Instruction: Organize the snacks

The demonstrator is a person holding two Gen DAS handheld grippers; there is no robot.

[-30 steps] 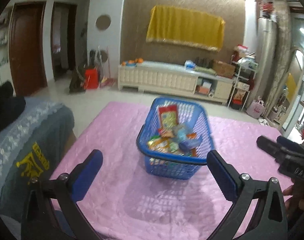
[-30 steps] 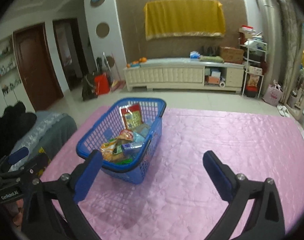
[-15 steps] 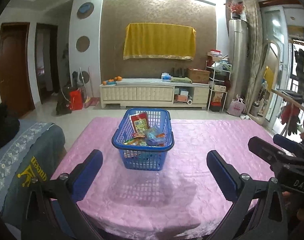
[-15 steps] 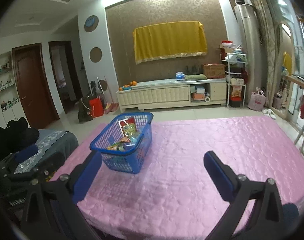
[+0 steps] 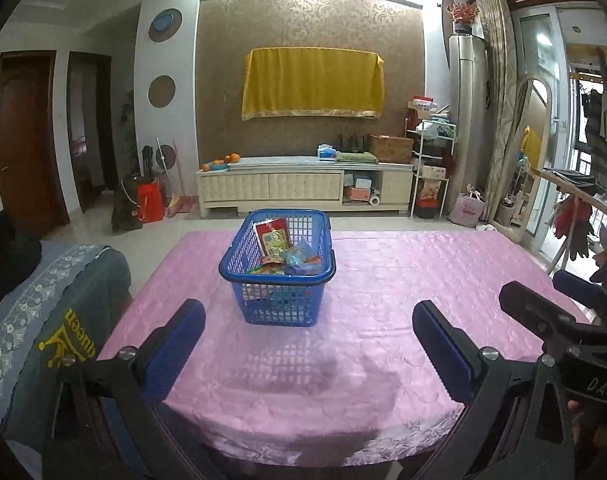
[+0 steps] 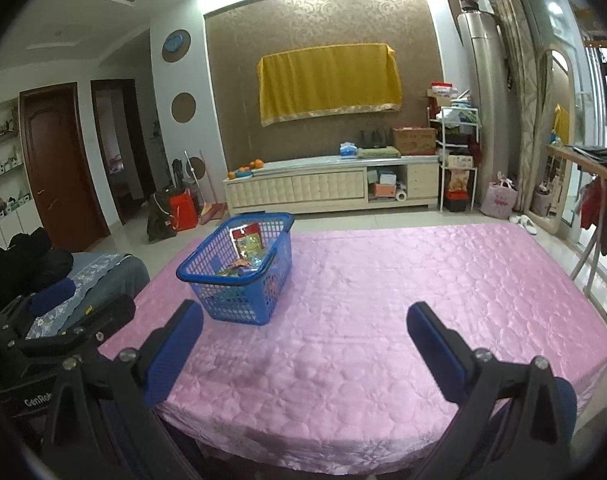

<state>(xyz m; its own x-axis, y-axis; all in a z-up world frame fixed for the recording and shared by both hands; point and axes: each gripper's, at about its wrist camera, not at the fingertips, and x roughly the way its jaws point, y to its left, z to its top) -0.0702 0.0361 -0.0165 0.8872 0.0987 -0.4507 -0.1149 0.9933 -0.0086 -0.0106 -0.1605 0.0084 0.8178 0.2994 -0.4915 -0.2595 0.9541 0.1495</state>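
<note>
A blue plastic basket (image 5: pixel 278 280) (image 6: pixel 239 280) stands on the pink-clothed table (image 5: pixel 383 300) (image 6: pixel 383 300), holding several snack packets, one red packet (image 5: pixel 272 236) upright at its back. My left gripper (image 5: pixel 309 334) is open and empty, well short of the basket, near the table's front edge. Over the bare pink cloth, to the right of the basket, my right gripper (image 6: pixel 303 334) is open too, with nothing between its fingers. The right gripper (image 5: pixel 559 308) also shows at the right in the left wrist view, the left gripper (image 6: pixel 71 320) at the left in the right wrist view.
A chair with a grey cloth (image 5: pixel 51 312) stands at the table's left side. Across the floor are a cream cabinet (image 5: pixel 303 188), a red bag (image 5: pixel 149 202), a wire shelf (image 5: pixel 431 168) and a mirror (image 5: pixel 531 160). A drying rack (image 5: pixel 583 216) is at the right.
Both grippers have drawn back and away from the basket, which now looks smaller and farther. The view has levelled, showing more of the room. Both stay open.
</note>
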